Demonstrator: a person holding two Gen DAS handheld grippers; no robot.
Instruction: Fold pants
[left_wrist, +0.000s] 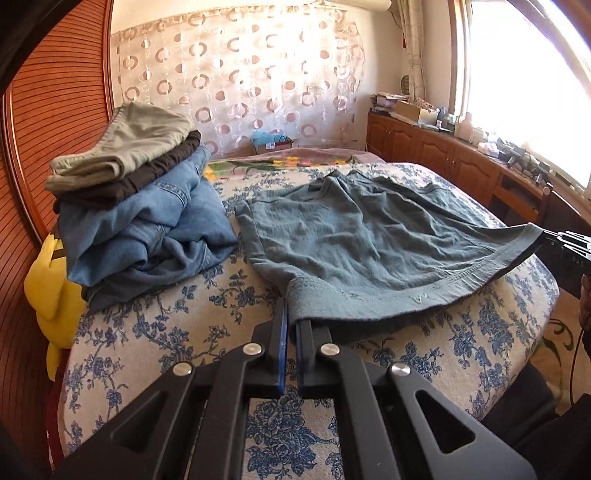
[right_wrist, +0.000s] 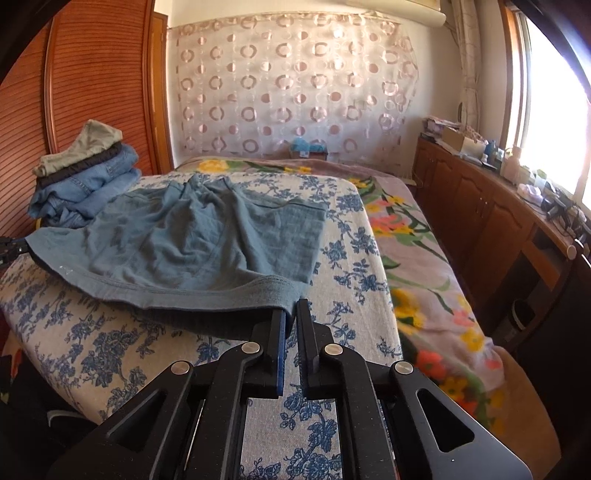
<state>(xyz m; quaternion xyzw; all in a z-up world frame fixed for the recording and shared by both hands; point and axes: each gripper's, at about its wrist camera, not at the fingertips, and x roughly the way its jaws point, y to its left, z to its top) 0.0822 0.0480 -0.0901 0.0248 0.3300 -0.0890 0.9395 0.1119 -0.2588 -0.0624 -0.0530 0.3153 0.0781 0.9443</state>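
Note:
Teal-grey shorts (left_wrist: 369, 240) lie spread on the blue-flowered bedspread (left_wrist: 177, 332), waistband toward me. My left gripper (left_wrist: 291, 314) is shut on the left end of the waistband, lifting it slightly. My right gripper (right_wrist: 291, 314) is shut on the right end of the waistband of the shorts (right_wrist: 192, 240). The right gripper also shows at the right edge of the left wrist view (left_wrist: 565, 243). The waistband hangs taut between the two grippers, a little above the bed.
A stack of folded clothes (left_wrist: 136, 199) with jeans, a dark item and a khaki item sits at the bed's left, by the wooden headboard (left_wrist: 55, 110). A yellow cloth (left_wrist: 48, 288) hangs at the left edge. A floral blanket (right_wrist: 424, 258) and a wooden cabinet (right_wrist: 498, 221) lie to the right.

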